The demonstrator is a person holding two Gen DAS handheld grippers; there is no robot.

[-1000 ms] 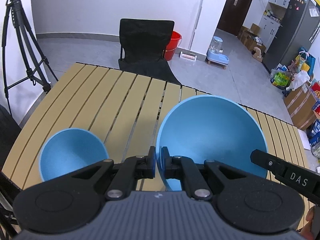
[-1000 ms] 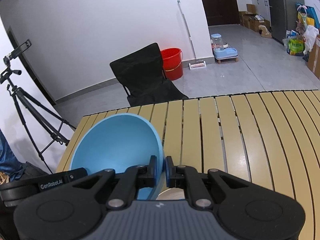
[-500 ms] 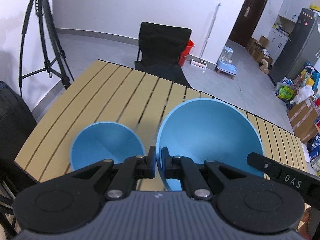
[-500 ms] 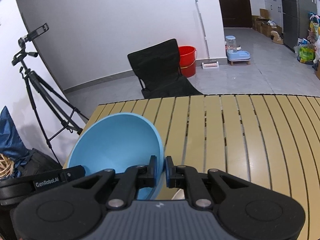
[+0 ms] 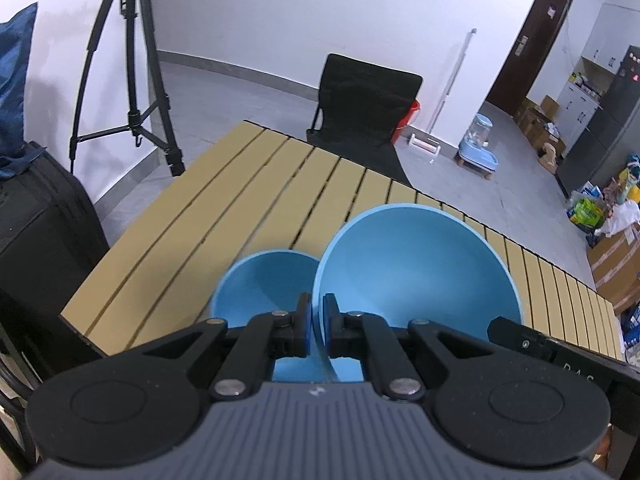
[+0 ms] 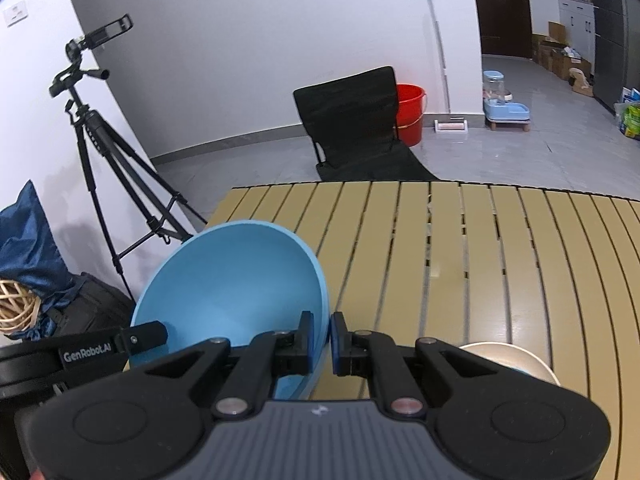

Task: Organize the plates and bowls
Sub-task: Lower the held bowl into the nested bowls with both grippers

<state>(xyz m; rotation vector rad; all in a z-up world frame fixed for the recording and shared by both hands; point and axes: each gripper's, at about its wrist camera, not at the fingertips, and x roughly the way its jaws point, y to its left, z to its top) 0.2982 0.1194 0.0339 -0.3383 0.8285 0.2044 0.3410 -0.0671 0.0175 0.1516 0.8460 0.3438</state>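
Blue large bowl (image 5: 416, 268) rim pinched by left gripper (image 5: 317, 330) and right gripper (image 6: 320, 342), smaller bowl (image 5: 260, 284) beside.

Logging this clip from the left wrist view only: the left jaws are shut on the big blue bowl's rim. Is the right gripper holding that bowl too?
Observer: Yes, the right gripper is shut on the opposite rim of the big blue bowl.
Operator: Any dishes besides the small blue bowl?
Observer: A cream-coloured dish shows on the table, partly hidden behind the right gripper's body; I cannot tell whether it is a plate or a bowl.
Operator: What tops the tripod?
Observer: A phone is clamped on it.
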